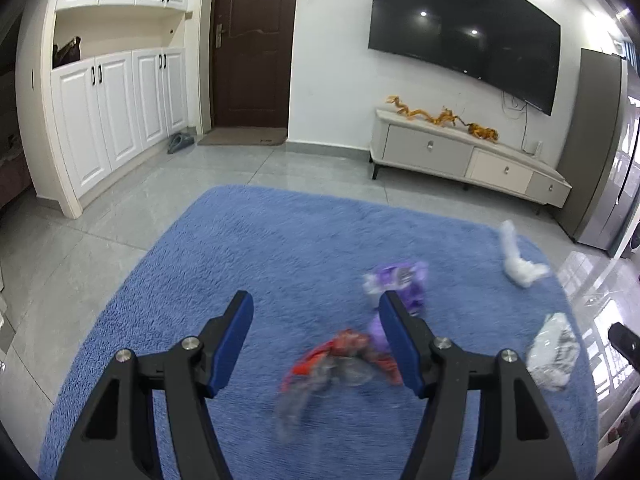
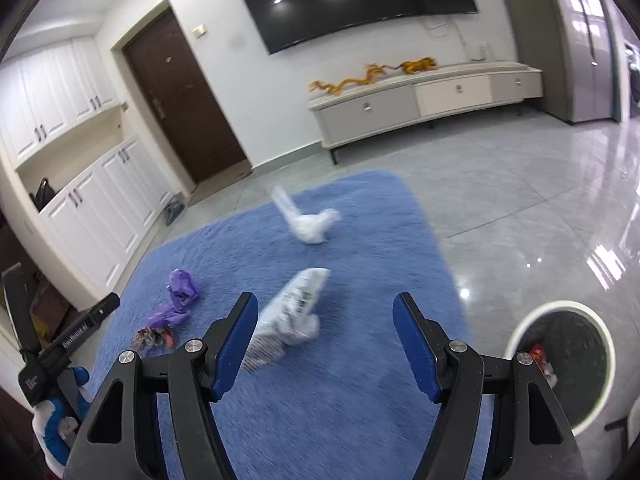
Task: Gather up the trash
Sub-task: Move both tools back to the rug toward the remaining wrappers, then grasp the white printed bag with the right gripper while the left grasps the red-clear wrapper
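Trash lies on a blue rug. My left gripper is open and empty above a red and clear wrapper. A purple wrapper lies just beyond its right finger. A white plastic bag and a white printed bag lie to the right. My right gripper is open and empty over the white printed bag. The white plastic bag lies farther off. The purple wrapper and red wrapper lie to the left. A white-rimmed bin holding some trash stands on the right.
A low TV cabinet with yellow decorations stands against the far wall under a TV. White cupboards and a brown door are at the left. Grey tiled floor surrounds the rug. The other gripper shows at the left edge.
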A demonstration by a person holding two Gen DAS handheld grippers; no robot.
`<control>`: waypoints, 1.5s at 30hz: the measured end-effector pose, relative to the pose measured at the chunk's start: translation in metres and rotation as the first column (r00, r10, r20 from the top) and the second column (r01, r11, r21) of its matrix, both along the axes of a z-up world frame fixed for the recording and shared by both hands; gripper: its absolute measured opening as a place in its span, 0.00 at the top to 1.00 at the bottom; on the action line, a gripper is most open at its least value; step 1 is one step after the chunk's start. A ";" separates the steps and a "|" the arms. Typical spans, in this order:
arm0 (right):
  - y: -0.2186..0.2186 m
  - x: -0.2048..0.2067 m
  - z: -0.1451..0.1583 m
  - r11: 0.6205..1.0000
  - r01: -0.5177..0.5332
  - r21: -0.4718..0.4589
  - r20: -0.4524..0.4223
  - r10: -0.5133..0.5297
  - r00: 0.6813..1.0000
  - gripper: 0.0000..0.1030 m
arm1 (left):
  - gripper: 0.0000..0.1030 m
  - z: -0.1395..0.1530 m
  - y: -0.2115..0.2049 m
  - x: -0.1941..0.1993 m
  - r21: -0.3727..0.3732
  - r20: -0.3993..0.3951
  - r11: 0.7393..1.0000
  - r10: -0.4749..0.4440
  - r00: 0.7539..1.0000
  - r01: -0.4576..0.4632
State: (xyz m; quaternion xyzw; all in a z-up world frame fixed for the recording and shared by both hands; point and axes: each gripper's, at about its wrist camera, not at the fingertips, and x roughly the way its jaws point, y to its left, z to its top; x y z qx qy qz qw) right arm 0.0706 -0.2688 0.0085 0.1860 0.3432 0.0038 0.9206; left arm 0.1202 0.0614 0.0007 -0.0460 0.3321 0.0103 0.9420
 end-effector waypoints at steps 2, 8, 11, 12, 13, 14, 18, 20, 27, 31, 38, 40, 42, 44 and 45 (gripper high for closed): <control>0.013 0.013 -0.004 1.000 -0.029 -0.004 -0.012 0.028 1.000 0.33 | 0.38 -0.008 0.009 0.003 -0.018 -0.019 1.000 -0.018 1.000 0.018; 0.033 0.049 -0.026 0.999 -0.053 -0.001 -0.067 0.053 0.996 0.33 | 0.38 -0.023 0.011 0.015 -0.066 -0.062 0.992 -0.110 0.992 0.106; 0.036 0.059 -0.036 0.999 -0.053 0.015 -0.082 0.054 0.995 0.33 | 0.38 -0.029 0.006 0.018 -0.075 -0.086 0.989 -0.135 0.987 0.129; 0.037 0.062 -0.038 0.998 -0.053 0.018 -0.085 0.054 0.995 0.33 | 0.38 -0.033 0.003 0.019 -0.086 -0.096 0.986 -0.152 0.984 0.144; 0.037 0.063 -0.042 0.998 -0.053 0.021 -0.089 0.055 0.995 0.33 | 0.38 -0.035 0.000 0.018 -0.091 -0.104 0.984 -0.164 0.981 0.155; 0.038 0.065 -0.044 0.998 -0.053 0.024 -0.091 0.055 0.994 0.33 | 0.38 -0.040 -0.004 0.019 -0.091 -0.116 0.982 -0.176 0.978 0.166; 0.037 0.068 -0.052 0.998 -0.043 0.042 -0.096 0.047 0.994 0.39 | 0.38 -0.052 -0.012 0.023 -0.079 -0.152 0.979 -0.197 0.968 0.187; 0.035 0.068 -0.056 0.998 -0.045 0.051 -0.094 0.049 0.994 0.44 | 0.38 -0.051 -0.011 0.024 -0.091 -0.146 0.977 -0.203 0.968 0.191; 0.036 0.070 -0.064 0.996 -0.051 0.069 -0.091 0.057 0.994 0.48 | 0.38 -0.053 -0.012 0.024 -0.116 -0.156 0.972 -0.222 0.962 0.205; 0.036 0.069 -0.064 0.995 -0.060 0.075 -0.082 0.066 0.994 0.48 | 0.38 -0.051 -0.007 0.018 -0.141 -0.120 0.969 -0.221 0.968 0.203; 0.024 0.065 -0.067 0.989 -0.044 0.143 -0.059 0.053 0.997 0.49 | 0.40 -0.052 0.014 0.012 -0.185 -0.125 0.976 -0.142 0.982 0.117; 0.023 0.064 -0.067 0.988 -0.043 0.150 -0.053 0.052 0.997 0.55 | 0.46 -0.053 0.016 0.013 -0.188 -0.130 0.976 -0.136 0.982 0.110; 0.022 0.061 -0.067 0.987 -0.044 0.157 -0.043 0.051 0.998 0.61 | 0.55 -0.054 0.016 0.015 -0.194 -0.140 0.975 -0.138 0.980 0.110; 0.022 0.059 -0.067 0.985 -0.051 0.165 -0.033 0.057 0.998 0.63 | 0.67 -0.055 0.018 0.016 -0.208 -0.145 0.972 -0.140 0.979 0.109; 0.022 0.057 -0.067 0.984 -0.054 0.168 -0.028 0.060 0.998 0.65 | 0.69 -0.056 0.019 0.016 -0.214 -0.145 0.971 -0.143 0.979 0.110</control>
